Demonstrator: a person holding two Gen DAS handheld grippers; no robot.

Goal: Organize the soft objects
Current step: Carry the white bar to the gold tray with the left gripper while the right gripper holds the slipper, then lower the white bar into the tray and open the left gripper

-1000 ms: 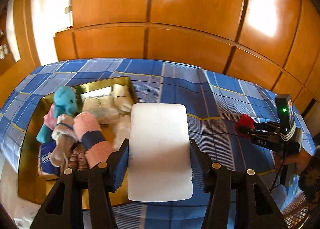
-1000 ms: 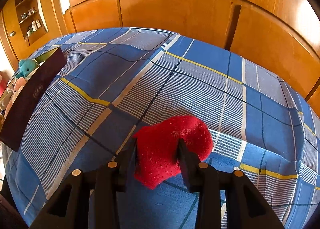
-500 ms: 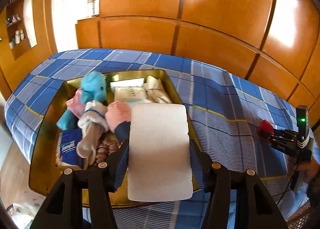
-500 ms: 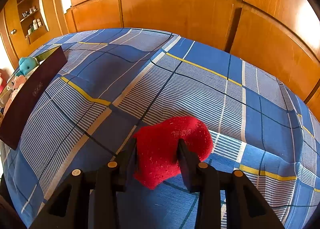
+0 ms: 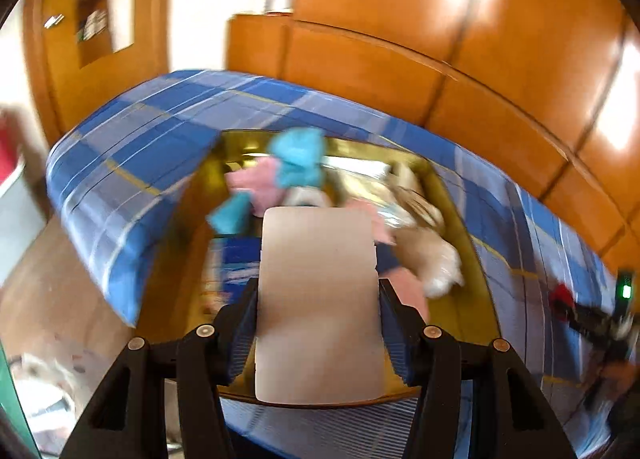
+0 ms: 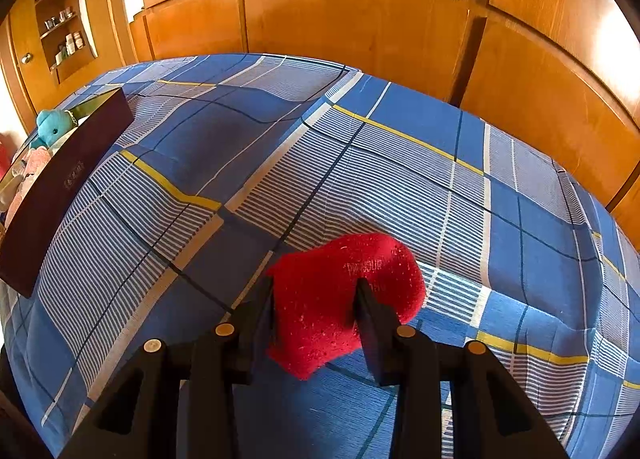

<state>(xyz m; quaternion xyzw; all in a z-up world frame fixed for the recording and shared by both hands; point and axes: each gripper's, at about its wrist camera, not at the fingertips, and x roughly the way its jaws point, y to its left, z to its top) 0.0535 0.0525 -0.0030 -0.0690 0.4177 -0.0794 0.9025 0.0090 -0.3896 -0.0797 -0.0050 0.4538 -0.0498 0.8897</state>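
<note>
Soft objects are mostly gathered already: the gold-lined box [image 5: 456, 195] on the bed [image 6: 400, 179] holds a blue plush toy [image 5: 298, 155], pink pieces [image 5: 256, 183], a cream plush [image 5: 434, 259] and some packets, though blur in the left wrist view makes the smaller items hard to name. Two pieces are not yet in the box. The left gripper [image 5: 318, 311] has its fingers [image 5: 240, 323] closed against the sides of a flat white pad [image 5: 318, 299], held above the near end of the box and seemingly about to be set down inside. The right gripper [image 6: 316, 311] pinches a red sock [image 6: 344, 299] well away from the box, on the far side of the bed from it, with the sock's loose end touching or just above the bedspread. By my reading, the task is near its end: the pad goes in next, then the sock must be carried across to the box.
</note>
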